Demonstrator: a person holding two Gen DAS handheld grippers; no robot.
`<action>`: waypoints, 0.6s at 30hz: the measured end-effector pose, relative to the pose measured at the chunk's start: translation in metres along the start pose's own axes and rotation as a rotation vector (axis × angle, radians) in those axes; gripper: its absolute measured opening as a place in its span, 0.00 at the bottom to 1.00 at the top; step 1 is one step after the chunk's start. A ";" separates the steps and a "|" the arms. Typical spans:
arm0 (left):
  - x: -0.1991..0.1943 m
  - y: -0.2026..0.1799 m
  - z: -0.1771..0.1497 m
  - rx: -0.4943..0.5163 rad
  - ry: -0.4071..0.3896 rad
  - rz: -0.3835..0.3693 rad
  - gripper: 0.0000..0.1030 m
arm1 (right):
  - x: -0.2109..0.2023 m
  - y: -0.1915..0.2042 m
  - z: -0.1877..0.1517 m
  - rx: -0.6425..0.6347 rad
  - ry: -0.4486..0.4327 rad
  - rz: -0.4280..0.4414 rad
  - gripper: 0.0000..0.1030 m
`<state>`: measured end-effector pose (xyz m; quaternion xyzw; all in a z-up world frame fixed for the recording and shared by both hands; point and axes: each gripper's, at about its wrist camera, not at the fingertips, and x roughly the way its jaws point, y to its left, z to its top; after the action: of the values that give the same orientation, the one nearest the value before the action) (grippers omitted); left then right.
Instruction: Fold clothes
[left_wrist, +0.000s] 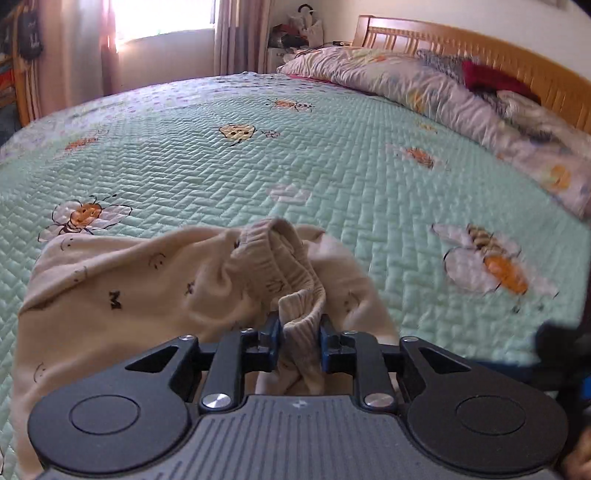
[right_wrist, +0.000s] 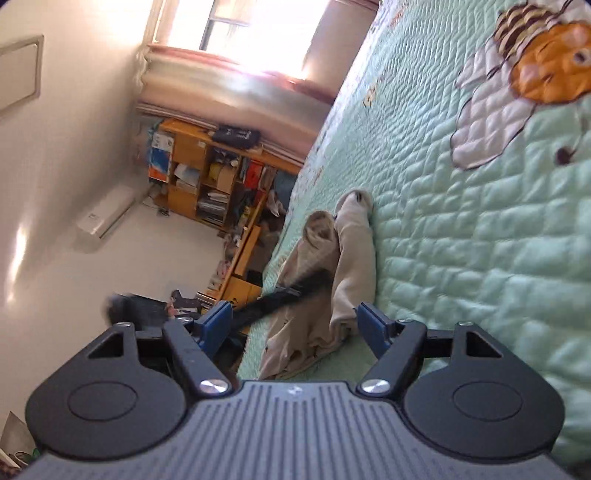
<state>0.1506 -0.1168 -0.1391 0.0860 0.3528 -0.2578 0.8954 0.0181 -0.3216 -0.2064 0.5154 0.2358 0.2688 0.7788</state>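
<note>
One soft, light beige printed cotton garment (left_wrist: 155, 295) lies rumpled on the green quilted bed (left_wrist: 332, 166); its ribbed waistband is pinched in the left claw (left_wrist: 300, 332), while the right claw (right_wrist: 295, 325) is held wide open, empty. Hems are best gripped.

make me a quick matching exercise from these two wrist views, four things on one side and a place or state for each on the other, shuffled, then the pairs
Things
1. left gripper
2. right gripper
3. beige garment
4. floral pillow

Places or states
A. crumpled on the green quilt
B. lying along the wooden headboard
C. jaws apart, nothing pressed between the pads
D. closed on a bunched ribbed waistband

Pairs: 1-D, 2-C, 3-A, 4-B
</note>
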 end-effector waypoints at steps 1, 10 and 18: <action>-0.002 -0.005 0.000 0.024 -0.007 0.006 0.27 | -0.001 -0.001 0.000 -0.006 0.001 0.004 0.73; -0.015 -0.004 0.004 0.107 -0.016 0.088 0.20 | -0.009 -0.016 -0.002 0.024 -0.015 0.051 0.74; -0.046 -0.025 0.005 0.225 -0.110 0.092 0.18 | -0.018 -0.024 -0.003 0.028 -0.031 0.063 0.74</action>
<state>0.1116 -0.1210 -0.1037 0.1876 0.2675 -0.2586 0.9090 0.0067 -0.3393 -0.2278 0.5377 0.2111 0.2816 0.7662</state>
